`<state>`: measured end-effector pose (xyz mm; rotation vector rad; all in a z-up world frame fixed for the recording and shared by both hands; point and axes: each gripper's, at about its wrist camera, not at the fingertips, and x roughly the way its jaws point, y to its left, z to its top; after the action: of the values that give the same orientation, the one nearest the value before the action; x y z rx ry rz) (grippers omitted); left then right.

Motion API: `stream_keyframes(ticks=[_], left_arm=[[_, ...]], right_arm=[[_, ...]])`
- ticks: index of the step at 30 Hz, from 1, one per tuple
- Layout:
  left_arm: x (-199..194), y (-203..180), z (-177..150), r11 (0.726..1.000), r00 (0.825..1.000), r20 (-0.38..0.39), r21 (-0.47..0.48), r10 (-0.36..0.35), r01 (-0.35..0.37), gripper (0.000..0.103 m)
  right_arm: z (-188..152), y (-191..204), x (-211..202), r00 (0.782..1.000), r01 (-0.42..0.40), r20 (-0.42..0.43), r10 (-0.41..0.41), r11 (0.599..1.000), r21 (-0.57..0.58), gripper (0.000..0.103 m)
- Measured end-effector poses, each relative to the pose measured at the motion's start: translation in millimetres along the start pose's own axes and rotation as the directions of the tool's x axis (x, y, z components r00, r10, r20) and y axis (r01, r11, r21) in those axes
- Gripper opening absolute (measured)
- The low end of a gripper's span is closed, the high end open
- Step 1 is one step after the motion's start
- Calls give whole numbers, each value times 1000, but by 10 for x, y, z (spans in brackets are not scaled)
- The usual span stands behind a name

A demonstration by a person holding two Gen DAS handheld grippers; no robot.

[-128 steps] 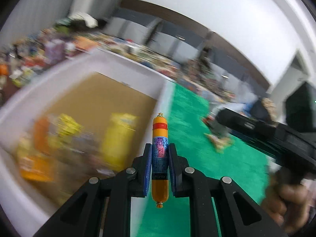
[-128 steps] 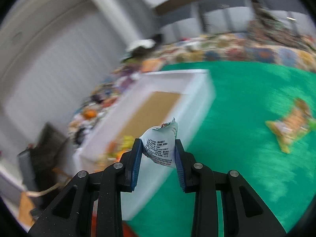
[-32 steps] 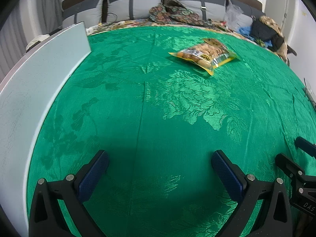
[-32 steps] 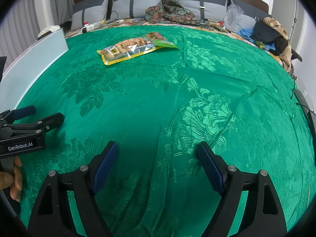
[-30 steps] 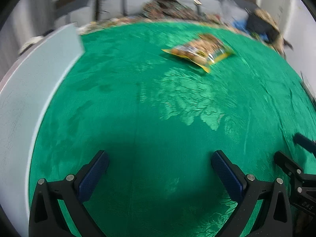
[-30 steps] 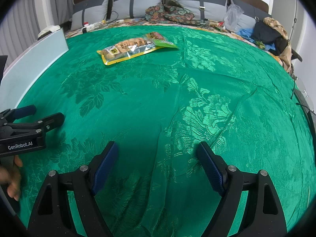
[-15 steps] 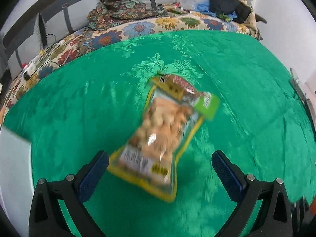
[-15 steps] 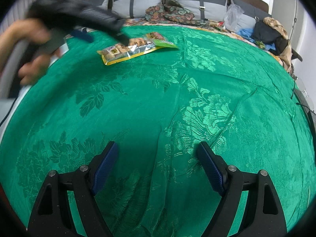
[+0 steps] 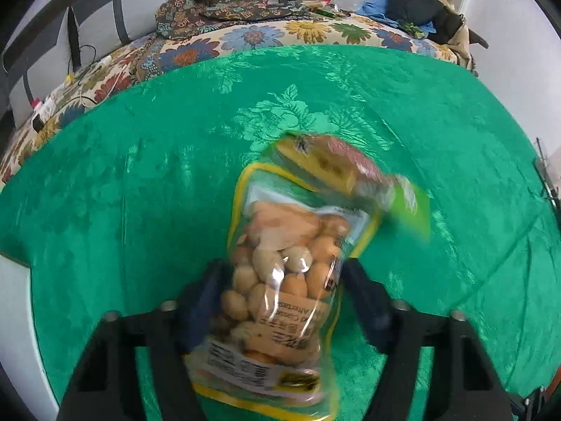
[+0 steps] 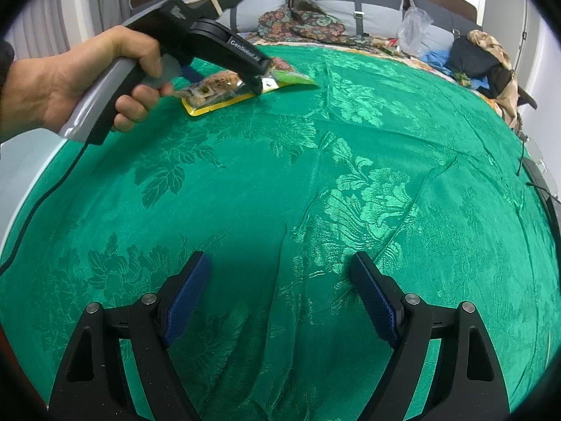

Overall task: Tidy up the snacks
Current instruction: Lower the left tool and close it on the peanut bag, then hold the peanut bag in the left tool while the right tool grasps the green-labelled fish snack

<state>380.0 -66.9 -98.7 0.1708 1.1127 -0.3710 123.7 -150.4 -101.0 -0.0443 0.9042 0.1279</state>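
Observation:
A clear yellow-edged snack bag [image 9: 291,231] of round biscuits lies on the green cloth [image 9: 140,193]. My left gripper [image 9: 280,270] has it between its blue pads, and its jaws are closing on the bag's sides. The bag's top end is blurred. From the right wrist view, a hand [image 10: 87,80] holds the left gripper [image 10: 257,82] down on the snack bag [image 10: 214,87] at the far left. My right gripper [image 10: 280,263] hovers open over bare green cloth [image 10: 350,175], holding nothing.
A white box wall [image 9: 14,315] runs along the left edge, also seen as a white box wall [image 10: 21,161]. Behind the cloth lie floral bedding [image 9: 245,35], grey cushions [image 10: 350,3], a pile of clothes [image 10: 484,56] and a cable [image 10: 42,203].
The left gripper travelled across the cloth to the snack bag and its jaws narrowed from wide open onto the bag. The right gripper kept still.

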Motion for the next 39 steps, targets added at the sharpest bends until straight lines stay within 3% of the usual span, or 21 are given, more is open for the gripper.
stream_keyframes(ticks=[5,14,18,23,25,28,39], left_arm=[[-276,111,-485,997,999,23,-81,23,-21,57],[-900,751,-1668,955,988,63,-274,138,-116,57],[-942,1008,-1920,926,990,86,-369,112,-73,62],[-830,782,-1985,954,976,104,-253,190,-159,90],[-823,738,-2015,954,966,136,-239,219,-183,100],[-819,792,-2013,944,966,140,-280,219,-174,103],[-809,793,-2013,944,963,152,-281,223,-174,103]], right_arm=[[0,1,2,1000,0,0,0,1000,0,85],[0,0,4,1000,-1,1,1,1000,1,85],[0,2,5,1000,-1,1,1,1000,1,85],[1,3,8,1000,-1,1,1,1000,2,85],[2,1,8,1000,-1,1,1,1000,2,85],[2,3,10,1000,-1,1,1,1000,2,85],[2,6,10,1000,-1,2,1,1000,2,85]])
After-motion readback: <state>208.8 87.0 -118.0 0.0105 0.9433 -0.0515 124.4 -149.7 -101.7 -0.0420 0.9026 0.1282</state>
